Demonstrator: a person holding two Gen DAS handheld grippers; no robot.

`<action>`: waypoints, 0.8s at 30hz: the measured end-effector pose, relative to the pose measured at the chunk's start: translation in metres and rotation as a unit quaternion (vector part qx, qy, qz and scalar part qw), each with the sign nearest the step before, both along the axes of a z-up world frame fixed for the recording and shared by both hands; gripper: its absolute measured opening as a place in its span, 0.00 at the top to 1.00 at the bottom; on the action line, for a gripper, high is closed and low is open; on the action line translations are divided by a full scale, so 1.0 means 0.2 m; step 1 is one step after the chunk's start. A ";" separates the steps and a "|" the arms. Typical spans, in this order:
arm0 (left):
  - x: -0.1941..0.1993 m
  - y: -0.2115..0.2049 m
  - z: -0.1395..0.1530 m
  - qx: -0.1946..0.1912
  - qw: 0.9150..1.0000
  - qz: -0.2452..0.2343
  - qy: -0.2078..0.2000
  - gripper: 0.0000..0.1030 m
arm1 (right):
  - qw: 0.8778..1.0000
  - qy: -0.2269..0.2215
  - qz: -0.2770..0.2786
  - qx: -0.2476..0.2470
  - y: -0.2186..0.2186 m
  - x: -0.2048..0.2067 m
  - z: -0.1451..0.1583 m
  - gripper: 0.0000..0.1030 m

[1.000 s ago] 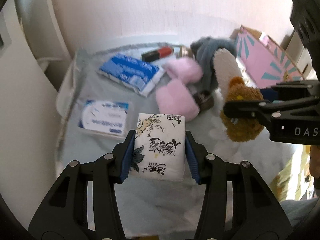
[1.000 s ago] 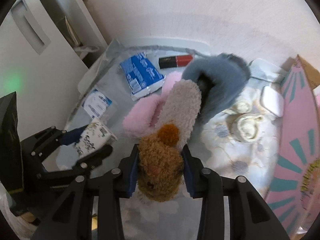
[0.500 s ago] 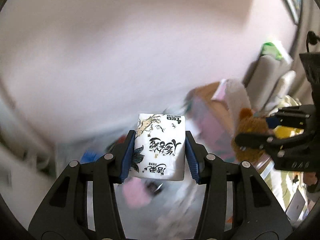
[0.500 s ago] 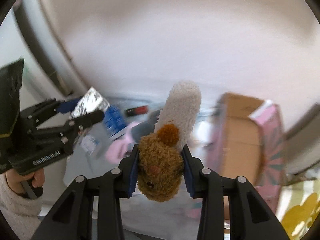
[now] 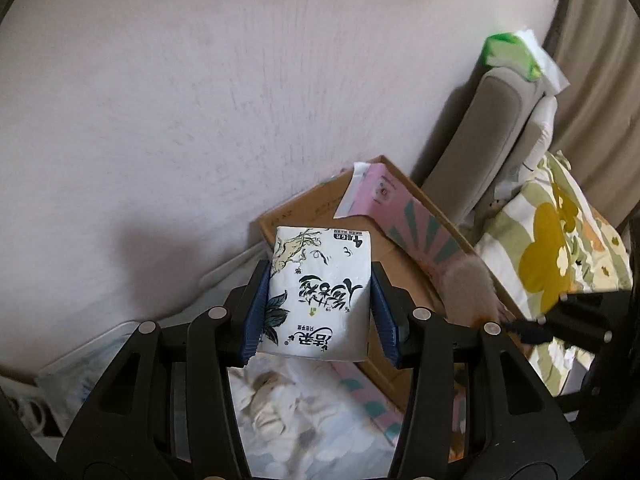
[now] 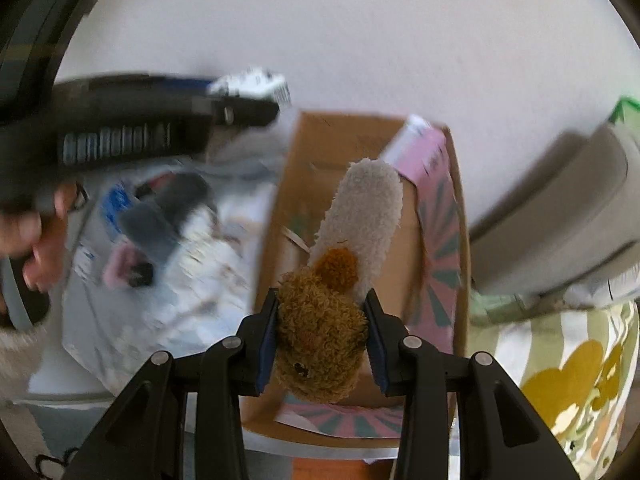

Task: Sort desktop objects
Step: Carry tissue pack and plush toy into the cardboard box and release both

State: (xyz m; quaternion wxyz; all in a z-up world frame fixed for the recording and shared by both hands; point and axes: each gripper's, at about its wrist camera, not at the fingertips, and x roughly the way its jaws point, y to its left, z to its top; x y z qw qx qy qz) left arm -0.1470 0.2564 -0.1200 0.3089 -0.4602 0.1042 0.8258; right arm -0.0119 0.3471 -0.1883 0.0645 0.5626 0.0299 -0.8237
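My left gripper (image 5: pixel 318 312) is shut on a white tissue pack (image 5: pixel 320 292) with black brush writing, held in the air in front of an open cardboard box (image 5: pixel 404 216). My right gripper (image 6: pixel 322 334) is shut on a brown and cream plush toy (image 6: pixel 336 280), held over the opening of the same box (image 6: pixel 344 140). The left gripper with the tissue pack (image 6: pixel 256 82) shows blurred at the upper left of the right wrist view. The right gripper's fingers (image 5: pixel 532 330) show at the right edge of the left wrist view.
The table (image 6: pixel 132 320) with a white cloth lies left of the box, holding a blue packet (image 6: pixel 116 204), a grey plush item (image 6: pixel 160 216) and a pink one (image 6: pixel 120 264). A grey chair (image 5: pixel 488 128) with a green tissue pack (image 5: pixel 512 54) and a floral cushion (image 5: pixel 556 248) stand right.
Both grippers lifted off the table and swung right toward the cardboard box, each keeping its object. The plush toy now hangs over the box opening.
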 end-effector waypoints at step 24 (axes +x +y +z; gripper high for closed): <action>-0.04 0.37 -0.35 -0.087 0.996 -0.011 -0.014 0.50 | 0.998 -0.056 -0.008 -0.028 0.10 -0.02 -0.26 0.62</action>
